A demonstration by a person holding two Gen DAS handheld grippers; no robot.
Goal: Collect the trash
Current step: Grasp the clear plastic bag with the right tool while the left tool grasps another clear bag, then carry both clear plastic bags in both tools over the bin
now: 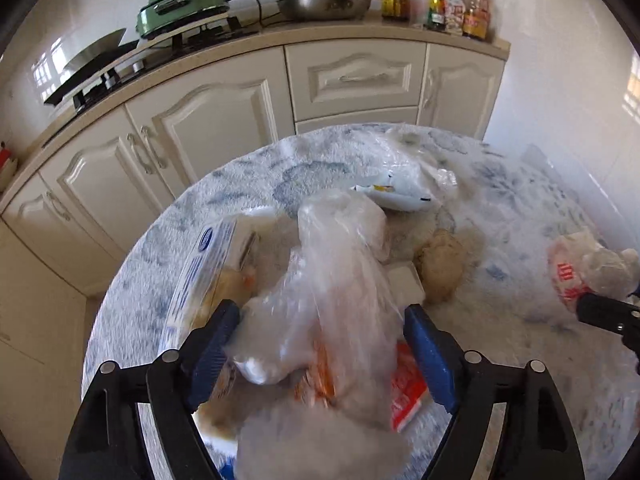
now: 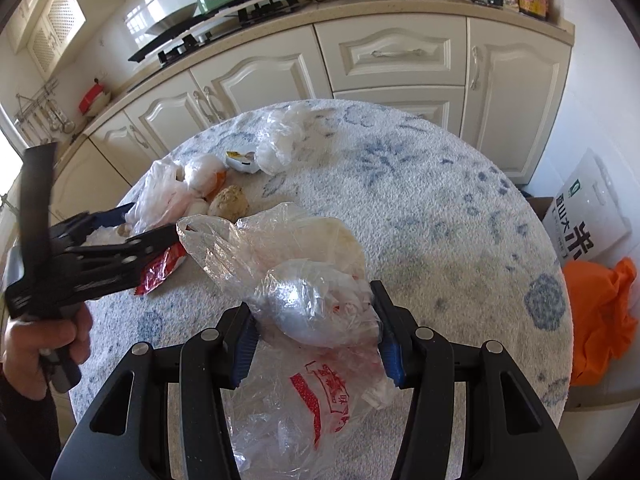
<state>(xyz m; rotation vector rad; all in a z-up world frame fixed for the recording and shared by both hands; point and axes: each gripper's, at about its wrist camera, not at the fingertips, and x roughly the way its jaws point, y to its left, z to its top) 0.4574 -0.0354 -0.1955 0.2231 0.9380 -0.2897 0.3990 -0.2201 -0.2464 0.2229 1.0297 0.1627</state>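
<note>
Right tongs (image 2: pixel 314 338): we're pinching a crumpled clear bag (image 2: pixel 320 304), sitting on a red-print bag (image 2: pixel 316 396) on the desk (image 2: pixel 440 220).
Left tongs (image 1: pixel 320 336): spread wide, we're straddling a clear plastic bag (image 1: pixel 340 272) w/ trash, not gripping it.
Farther: a brownish lump (image 1: pixel 440 268), small wrapper (image 1: pixel 392 194) mid-desk.

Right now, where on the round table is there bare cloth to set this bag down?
The far-right half of the blue-patterned white tablecloth is bare, bordered by the cream cabinets and the crumpled clear plastic bag in the right tongs. The left side is crowded: thin bags, red wrapper, around the left tongs.
</note>
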